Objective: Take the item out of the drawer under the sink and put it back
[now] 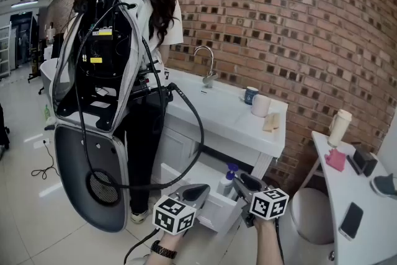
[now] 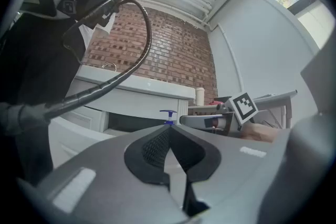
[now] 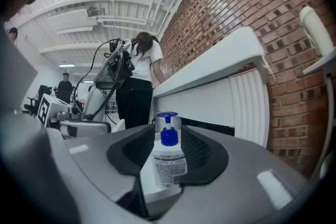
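Note:
A white pump bottle (image 1: 227,182) with a blue top stands upright at the open white drawer (image 1: 214,211) under the sink counter (image 1: 236,124). My right gripper (image 1: 243,183) reaches it from the right. In the right gripper view the bottle (image 3: 169,160) fills the gap between the jaws, and both pads press on its sides. My left gripper (image 1: 200,190) hovers just left of the drawer with its jaws shut (image 2: 168,138) on nothing. From the left gripper view the blue pump top (image 2: 168,115) and the right gripper (image 2: 197,120) show beyond the tips.
A person (image 1: 149,22) with a large backpack rig (image 1: 93,59) stands at the sink's left end by the faucet (image 1: 208,65). Two cups (image 1: 257,102) stand on the counter. A white side table (image 1: 329,170) with small items is at the right, with a round bin (image 1: 304,220) under it.

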Available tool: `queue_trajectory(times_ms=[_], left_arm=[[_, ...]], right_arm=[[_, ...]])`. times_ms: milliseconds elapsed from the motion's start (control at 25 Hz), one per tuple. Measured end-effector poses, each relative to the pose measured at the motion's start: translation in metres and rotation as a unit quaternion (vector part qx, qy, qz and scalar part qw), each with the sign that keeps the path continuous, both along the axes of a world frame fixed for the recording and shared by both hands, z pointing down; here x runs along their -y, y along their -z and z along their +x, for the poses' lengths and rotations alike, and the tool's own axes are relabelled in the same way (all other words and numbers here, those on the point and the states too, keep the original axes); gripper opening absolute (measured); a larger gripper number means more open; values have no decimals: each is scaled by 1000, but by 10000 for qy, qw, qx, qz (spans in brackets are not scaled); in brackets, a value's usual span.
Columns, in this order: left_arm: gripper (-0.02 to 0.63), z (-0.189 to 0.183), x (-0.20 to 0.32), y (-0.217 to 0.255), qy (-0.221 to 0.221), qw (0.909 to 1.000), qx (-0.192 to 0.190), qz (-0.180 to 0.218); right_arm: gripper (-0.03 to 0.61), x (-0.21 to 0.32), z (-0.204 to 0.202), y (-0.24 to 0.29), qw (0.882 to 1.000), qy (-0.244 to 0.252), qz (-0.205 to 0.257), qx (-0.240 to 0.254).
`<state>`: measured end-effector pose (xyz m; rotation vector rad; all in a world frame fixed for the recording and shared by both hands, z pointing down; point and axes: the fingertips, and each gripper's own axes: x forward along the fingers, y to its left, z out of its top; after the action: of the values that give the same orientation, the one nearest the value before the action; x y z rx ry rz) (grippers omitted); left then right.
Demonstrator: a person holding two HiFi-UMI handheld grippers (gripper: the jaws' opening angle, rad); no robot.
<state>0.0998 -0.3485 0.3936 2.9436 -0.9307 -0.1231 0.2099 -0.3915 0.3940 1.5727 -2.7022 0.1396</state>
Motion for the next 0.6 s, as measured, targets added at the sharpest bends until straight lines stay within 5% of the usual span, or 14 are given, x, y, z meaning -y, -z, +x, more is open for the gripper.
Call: queue_trajectory(times_ms=[400,480,600], left_arm=[[17,9,-5,-1,-130,9999,-25,-25],[17,9,-7,-2,-142,9999,-10,-32],[17,8,-6,-2,-121,9999,-42,-33]], right_arm=[[215,33,-16,-11,9954,301,-200,-885],[143,33,-22,-13,9935,334,-174,-1078],[138,28,-23,7,9938,173,116,-1090]])
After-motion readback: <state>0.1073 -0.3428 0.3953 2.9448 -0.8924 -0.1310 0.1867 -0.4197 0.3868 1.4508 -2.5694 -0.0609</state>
